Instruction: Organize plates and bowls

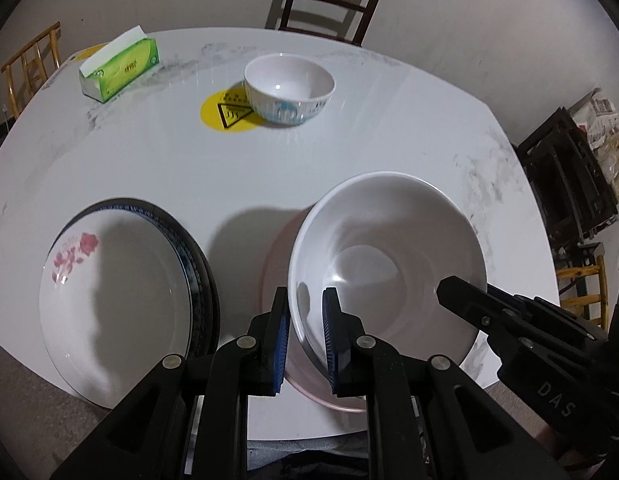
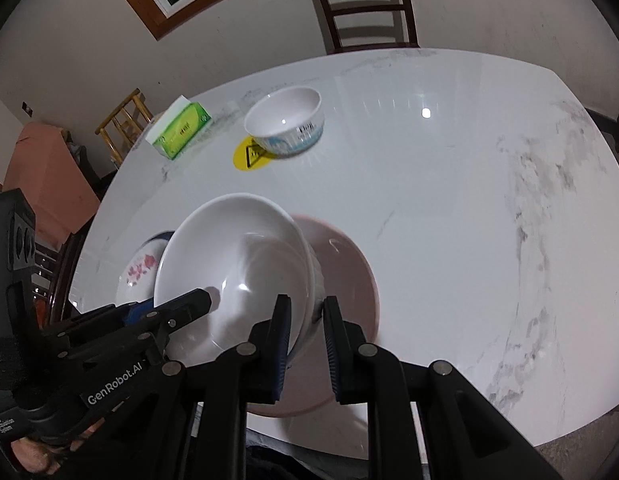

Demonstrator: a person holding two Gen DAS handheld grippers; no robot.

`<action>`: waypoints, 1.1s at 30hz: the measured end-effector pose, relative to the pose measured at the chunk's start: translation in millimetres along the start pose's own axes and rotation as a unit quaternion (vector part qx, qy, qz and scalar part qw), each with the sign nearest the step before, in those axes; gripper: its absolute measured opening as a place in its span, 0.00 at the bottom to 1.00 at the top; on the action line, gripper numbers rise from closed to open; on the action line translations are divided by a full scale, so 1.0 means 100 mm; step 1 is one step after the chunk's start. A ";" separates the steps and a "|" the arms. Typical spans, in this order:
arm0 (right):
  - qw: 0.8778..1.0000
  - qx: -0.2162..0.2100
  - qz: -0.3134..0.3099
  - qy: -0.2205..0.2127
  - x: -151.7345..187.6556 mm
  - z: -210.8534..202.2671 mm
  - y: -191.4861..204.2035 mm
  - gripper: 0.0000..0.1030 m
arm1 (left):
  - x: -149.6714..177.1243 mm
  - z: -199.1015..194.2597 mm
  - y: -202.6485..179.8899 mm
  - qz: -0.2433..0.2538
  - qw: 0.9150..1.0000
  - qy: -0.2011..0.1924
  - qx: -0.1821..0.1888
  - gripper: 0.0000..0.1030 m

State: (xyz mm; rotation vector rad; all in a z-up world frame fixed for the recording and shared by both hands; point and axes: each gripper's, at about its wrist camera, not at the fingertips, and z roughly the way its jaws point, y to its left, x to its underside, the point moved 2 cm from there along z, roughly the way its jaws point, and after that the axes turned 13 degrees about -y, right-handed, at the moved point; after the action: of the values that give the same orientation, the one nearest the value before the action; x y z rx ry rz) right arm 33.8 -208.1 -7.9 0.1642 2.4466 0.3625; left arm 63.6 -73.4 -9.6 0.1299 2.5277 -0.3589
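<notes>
The table point(image 1: 389, 152) is a white marbled top, and the crockery is gathered along its near edge, presumably so that like can be nested with like. At the near left edge a flowered plate point(image 1: 113, 304) is laid on a dark-rimmed one, overhanging the edge a little: the plate stack seems begun. Just right of it, a white bowl point(image 1: 389, 264) is held tilted over a pink bowl point(image 1: 277, 276), evidently to be nested in it. Its rim is straddled on the left by the left tool point(image 1: 305, 328) and on the right by the right tool point(image 2: 305, 332); each pair of pads is set one inside and one outside the wall, closed on it as far as can be judged, so that the weight is shared and the tilt controlled. A patterned bowl point(image 1: 289, 88) is left well apart towards the far edge, partly on a yellow sticker point(image 1: 221, 114); it is probably to be fetched next. A tissue box point(image 1: 119, 66) is parked at the far left.
</notes>
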 end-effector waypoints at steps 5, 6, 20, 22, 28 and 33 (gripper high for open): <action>1.000 0.004 0.004 0.010 0.08 0.06 -0.06 0.17 | 0.05 0.09 -0.01 0.001 1.000 0.011 -0.005 0.12; 1.000 0.004 0.005 0.013 0.09 0.09 -0.07 0.17 | 0.05 0.11 -0.01 0.002 1.000 0.013 -0.007 0.12; 1.000 0.015 0.001 0.027 0.12 0.23 -0.10 0.17 | 0.07 0.23 -0.04 0.005 1.000 0.022 -0.021 0.12; 0.999 0.015 -0.002 0.028 0.12 0.25 -0.08 0.18 | 0.07 0.23 -0.05 0.007 0.999 0.021 -0.024 0.12; 0.999 0.018 -0.005 0.034 0.14 0.29 -0.05 0.19 | 0.05 0.23 -0.06 0.008 0.999 0.020 -0.029 0.14; 0.999 0.019 -0.003 0.036 0.14 0.32 -0.04 0.19 | 0.04 0.24 -0.07 0.008 0.999 0.022 -0.031 0.18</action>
State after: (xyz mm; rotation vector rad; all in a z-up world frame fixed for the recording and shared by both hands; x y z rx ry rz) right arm 42.5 -201.9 -41.3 0.1631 2.5255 0.3239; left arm 72.0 -86.5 -29.5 0.1361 2.5760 -0.2724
